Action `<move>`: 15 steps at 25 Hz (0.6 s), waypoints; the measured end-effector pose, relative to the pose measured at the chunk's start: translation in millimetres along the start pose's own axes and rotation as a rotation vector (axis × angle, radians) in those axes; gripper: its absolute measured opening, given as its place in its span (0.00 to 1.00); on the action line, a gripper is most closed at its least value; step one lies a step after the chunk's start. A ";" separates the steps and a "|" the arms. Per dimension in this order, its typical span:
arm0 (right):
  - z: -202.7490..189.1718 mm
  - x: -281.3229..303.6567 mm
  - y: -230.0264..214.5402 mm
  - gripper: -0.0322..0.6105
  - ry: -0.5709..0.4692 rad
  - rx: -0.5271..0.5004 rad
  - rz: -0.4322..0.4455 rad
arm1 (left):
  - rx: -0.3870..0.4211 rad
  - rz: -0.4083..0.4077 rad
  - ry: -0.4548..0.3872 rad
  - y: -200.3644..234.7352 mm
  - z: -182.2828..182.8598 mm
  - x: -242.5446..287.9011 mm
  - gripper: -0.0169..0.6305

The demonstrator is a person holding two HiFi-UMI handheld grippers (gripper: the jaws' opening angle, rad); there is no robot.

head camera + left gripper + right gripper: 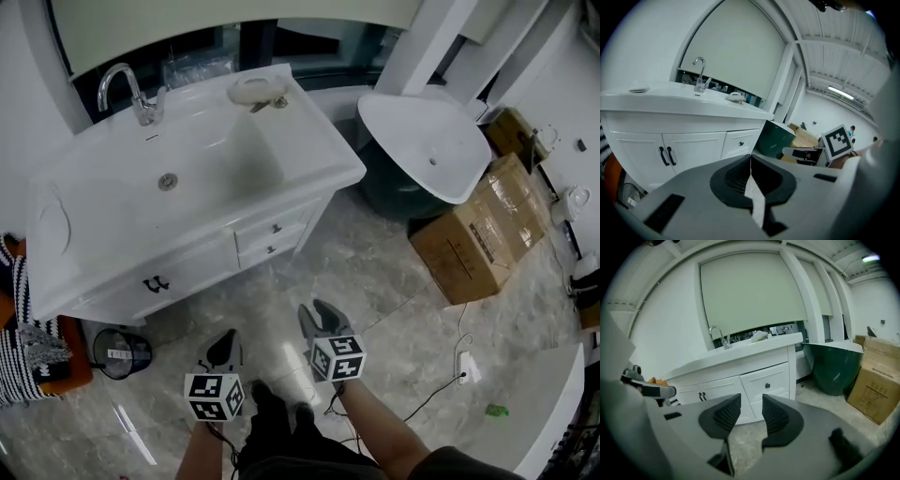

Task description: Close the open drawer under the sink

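A white vanity [187,272] carries a sink [169,173] and a chrome faucet [131,94]. At its right end are two small drawers with dark knobs, the upper drawer [272,228] [766,380] and the lower drawer [270,249]. The upper front looks slightly proud of the cabinet in the head view; I cannot tell how far. Both grippers hang over the marble floor, well in front of the vanity and touching nothing. My left gripper [225,349] [751,159] is shut and empty. My right gripper [317,314] [751,404] is open by a narrow gap, pointing at the drawers.
A dark green tub with a white basin [427,141] stands right of the vanity, with cardboard boxes [478,234] beyond. A small black bin [122,352] and striped cloth [19,328] sit at the left. A cable and power strip [464,366] lie on the floor.
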State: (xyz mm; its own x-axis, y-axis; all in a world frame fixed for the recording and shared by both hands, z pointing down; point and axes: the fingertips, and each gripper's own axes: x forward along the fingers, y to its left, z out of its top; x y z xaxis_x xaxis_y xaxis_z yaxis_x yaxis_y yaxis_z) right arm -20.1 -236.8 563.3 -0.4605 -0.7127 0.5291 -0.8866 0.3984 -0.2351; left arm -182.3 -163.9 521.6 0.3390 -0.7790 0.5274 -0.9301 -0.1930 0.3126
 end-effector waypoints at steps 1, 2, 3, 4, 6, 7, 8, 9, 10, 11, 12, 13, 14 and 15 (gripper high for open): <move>3.1 -6.9 2.6 0.28 -0.018 -0.011 0.010 | 0.010 -0.002 -0.003 -6.9 -1.3 -3.2 0.05; 6.3 -14.0 4.4 0.28 -0.036 -0.024 0.021 | 0.015 -0.004 -0.005 -13.9 -3.6 -6.2 0.05; 9.0 -21.7 5.7 0.28 -0.052 -0.034 0.030 | 0.016 -0.004 -0.006 -21.2 -6.6 -9.3 0.05; 10.4 -30.9 6.7 0.28 -0.066 -0.041 0.040 | 0.016 -0.004 -0.006 -29.1 -10.4 -13.3 0.05; 6.8 -55.4 6.4 0.28 -0.084 -0.044 0.059 | 0.024 0.003 -0.005 -49.0 -19.9 -24.4 0.05; 2.6 -70.9 4.2 0.28 -0.087 -0.044 0.068 | 0.030 0.008 -0.009 -61.7 -24.7 -31.3 0.05; -1.8 -87.8 1.3 0.28 -0.088 -0.043 0.076 | 0.034 0.014 -0.015 -75.5 -28.9 -38.9 0.05; -5.4 -105.4 -1.5 0.28 -0.089 -0.041 0.086 | 0.033 0.021 -0.024 -89.4 -32.5 -47.2 0.05; -7.8 -123.0 -3.5 0.28 -0.092 -0.039 0.098 | 0.027 0.028 -0.035 -103.0 -35.6 -56.1 0.05; -9.7 -140.4 -4.9 0.27 -0.096 -0.041 0.111 | 0.019 0.034 -0.046 -116.1 -38.6 -65.5 0.05; -11.5 -157.5 -5.8 0.27 -0.101 -0.046 0.125 | 0.013 0.040 -0.057 -129.0 -41.9 -75.5 0.05; -13.5 -174.4 -6.2 0.26 -0.104 -0.054 0.139 | 0.012 0.047 -0.066 -141.7 -45.8 -86.3 0.05; -15.7 -190.8 -6.1 0.25 -0.108 -0.063 0.155 | 0.016 0.055 -0.076 -154.1 -50.1 -98.1 0.05; -17.8 -206.2 -5.6 0.23 -0.113 -0.070 0.172 | 0.022 0.065 -0.085 -165.8 -54.6 -110.4 0.05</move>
State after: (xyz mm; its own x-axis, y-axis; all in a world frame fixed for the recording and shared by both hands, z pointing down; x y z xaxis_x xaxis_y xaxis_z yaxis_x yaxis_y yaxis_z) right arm 80.6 -81.8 470.0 -0.6105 -0.6894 0.3900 -0.7910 0.5561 -0.2552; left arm -57.7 -13.4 454.6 0.2656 -0.8380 0.4767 -0.9529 -0.1532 0.2617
